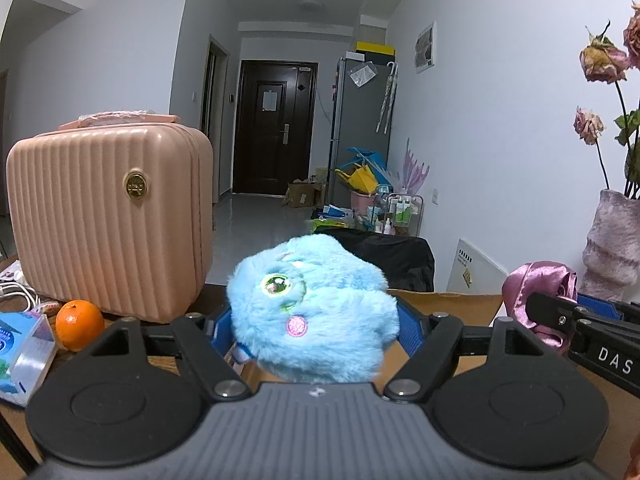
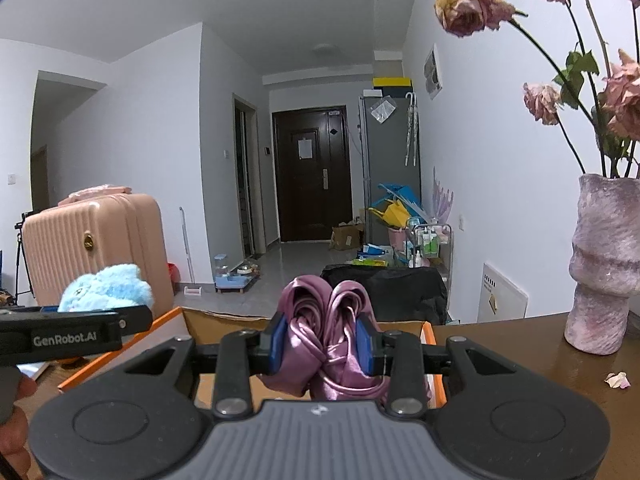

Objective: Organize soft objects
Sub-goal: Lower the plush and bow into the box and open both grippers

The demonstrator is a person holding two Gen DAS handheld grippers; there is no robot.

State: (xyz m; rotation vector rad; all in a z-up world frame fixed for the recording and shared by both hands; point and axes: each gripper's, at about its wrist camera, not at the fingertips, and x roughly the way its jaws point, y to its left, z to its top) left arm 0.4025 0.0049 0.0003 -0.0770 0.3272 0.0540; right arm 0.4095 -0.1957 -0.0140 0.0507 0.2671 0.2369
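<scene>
Over at the left end of the worktop (image 2: 520, 332) sit a tissue pack (image 1: 20, 356) and an orange (image 1: 79, 324), with the pink ribbed suitcase (image 1: 108, 220) standing behind them near the far-left edge.

Next along, the left gripper (image 1: 316, 336) is clamped narrow on a blue plush toy (image 1: 316, 308), its blue pads pressed into the fur on both sides. The toy is held up off the surface, its green eye facing back at the camera.

Beneath and just ahead of both tools is an open cardboard box (image 2: 224, 320) with an orange rim, at the worktop's far edge. That looks like where the soft things are meant to go.

To the right, the right gripper (image 2: 322, 344) pinches a bundle of mauve satin cloth (image 2: 328, 332), knotted into two rosette-like folds that bulge above the pads. It too is carried in the air, directly over the box opening.

The relation that matters: the box lies straight below and slightly forward of both loads, and the two tools hang side by side over it, near one another. The right hand seems more squarely above the opening, so I'd guess its cloth could drop first.

At the right edge stands a mottled vase (image 2: 604, 264) of dried roses (image 2: 472, 4), with a fallen petal (image 2: 618, 380) near it.
</scene>
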